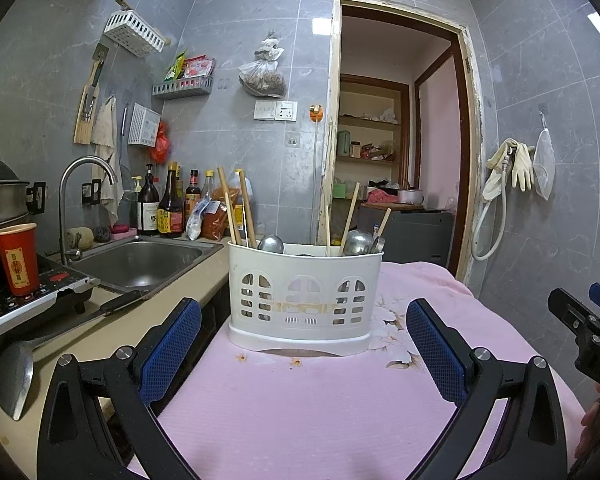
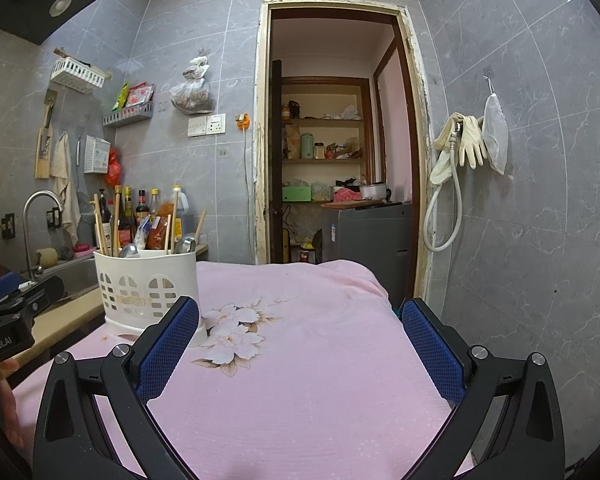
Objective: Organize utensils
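A white plastic utensil holder (image 1: 305, 300) stands on a pink cloth (image 1: 300, 400). It holds wooden chopsticks (image 1: 246, 212) and metal spoons (image 1: 358, 242). My left gripper (image 1: 304, 344) is open and empty, just in front of the holder. My right gripper (image 2: 300, 344) is open and empty over the pink cloth (image 2: 320, 380), to the right of the holder (image 2: 148, 288). The right gripper also shows at the right edge of the left wrist view (image 1: 588, 320). A large metal ladle (image 1: 12, 376) lies on the counter at the left.
A steel sink (image 1: 140, 264) with a tap (image 1: 84, 184) is at the left, with sauce bottles (image 1: 168, 208) behind it. A red cup (image 1: 18, 260) stands on an induction cooker (image 1: 28, 304). A doorway (image 2: 332, 140) opens behind the table.
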The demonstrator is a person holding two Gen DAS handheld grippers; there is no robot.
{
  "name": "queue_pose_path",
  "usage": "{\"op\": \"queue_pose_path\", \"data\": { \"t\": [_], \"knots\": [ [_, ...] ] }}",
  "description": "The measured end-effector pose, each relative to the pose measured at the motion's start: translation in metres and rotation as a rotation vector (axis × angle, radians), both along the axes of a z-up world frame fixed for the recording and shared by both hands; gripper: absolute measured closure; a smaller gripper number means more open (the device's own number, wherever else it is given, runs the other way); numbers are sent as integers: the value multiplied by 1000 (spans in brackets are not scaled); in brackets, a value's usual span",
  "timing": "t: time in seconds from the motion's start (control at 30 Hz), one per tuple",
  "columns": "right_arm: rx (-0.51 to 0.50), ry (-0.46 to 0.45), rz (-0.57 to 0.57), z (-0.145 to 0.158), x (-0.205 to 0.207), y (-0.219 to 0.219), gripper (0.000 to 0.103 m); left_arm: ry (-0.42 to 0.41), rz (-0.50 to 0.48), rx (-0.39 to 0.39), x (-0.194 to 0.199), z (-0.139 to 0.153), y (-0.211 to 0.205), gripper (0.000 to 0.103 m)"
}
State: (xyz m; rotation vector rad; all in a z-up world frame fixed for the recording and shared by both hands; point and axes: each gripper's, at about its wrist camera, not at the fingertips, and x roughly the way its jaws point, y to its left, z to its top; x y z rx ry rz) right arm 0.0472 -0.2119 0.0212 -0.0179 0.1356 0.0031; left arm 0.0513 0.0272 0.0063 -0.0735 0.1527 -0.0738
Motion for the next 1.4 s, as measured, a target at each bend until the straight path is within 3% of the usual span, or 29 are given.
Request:
{"op": "queue_pose_path", "data": {
  "t": [1.4],
  "knots": [
    [3,2,0,1,-2,-1,0,-11,-4,14,-3,4,-4,2]
  ]
}}
